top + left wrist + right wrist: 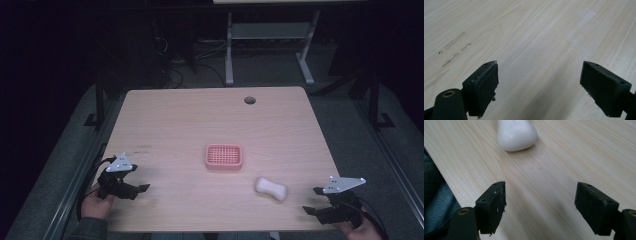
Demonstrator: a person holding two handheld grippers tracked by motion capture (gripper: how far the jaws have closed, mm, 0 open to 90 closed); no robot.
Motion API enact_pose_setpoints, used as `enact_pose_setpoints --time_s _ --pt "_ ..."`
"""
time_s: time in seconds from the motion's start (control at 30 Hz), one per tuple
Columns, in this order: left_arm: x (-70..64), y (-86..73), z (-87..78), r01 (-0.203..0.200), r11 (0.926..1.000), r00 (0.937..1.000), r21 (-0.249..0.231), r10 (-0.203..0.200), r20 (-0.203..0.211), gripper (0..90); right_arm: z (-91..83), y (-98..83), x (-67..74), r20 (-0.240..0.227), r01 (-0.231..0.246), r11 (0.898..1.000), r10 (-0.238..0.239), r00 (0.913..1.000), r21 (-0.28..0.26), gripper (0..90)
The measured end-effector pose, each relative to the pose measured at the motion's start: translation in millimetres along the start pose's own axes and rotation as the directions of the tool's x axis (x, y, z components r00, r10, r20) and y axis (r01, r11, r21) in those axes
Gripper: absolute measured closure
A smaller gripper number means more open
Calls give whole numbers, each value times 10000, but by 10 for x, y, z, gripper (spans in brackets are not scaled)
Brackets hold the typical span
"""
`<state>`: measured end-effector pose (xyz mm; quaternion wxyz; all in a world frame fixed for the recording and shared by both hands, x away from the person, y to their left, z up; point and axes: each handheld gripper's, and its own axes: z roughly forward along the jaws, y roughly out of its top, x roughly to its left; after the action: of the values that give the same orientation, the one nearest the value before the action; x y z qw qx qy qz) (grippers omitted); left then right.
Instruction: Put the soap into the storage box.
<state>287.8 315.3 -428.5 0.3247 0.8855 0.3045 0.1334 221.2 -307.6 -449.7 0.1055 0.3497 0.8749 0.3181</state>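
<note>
White soap (271, 189) lies on the wooden bench (175, 125), near its front edge and just right of and nearer than the pink dish (224, 156), not touching it. The right hand-held gripper (314, 201) rests at the bench's front right corner, near the soap, jaws spread wide with nothing between them. The left hand-held gripper (141, 178) sits at the front left, well apart from both, its jaws likewise wide and empty over bare wood.
</note>
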Motion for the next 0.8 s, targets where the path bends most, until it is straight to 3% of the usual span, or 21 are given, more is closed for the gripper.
enact_pose_setpoints --time_s 0.27,0.47,0.8 --pt "-2 1 -10 -51 10000 10000 -50 50 -19 149 11 56 24 -40 9 9999 -8 10000 156 246" --pt "6 -8 -17 35 10000 10000 -65 -35 -73 149 64 153 43 -176 273 9983 -265 9995 512 250" --pt "-4 -5 -24 43 9999 10000 -106 -44 -58 149 64 324 65 -304 726 9952 -708 9970 652 252"
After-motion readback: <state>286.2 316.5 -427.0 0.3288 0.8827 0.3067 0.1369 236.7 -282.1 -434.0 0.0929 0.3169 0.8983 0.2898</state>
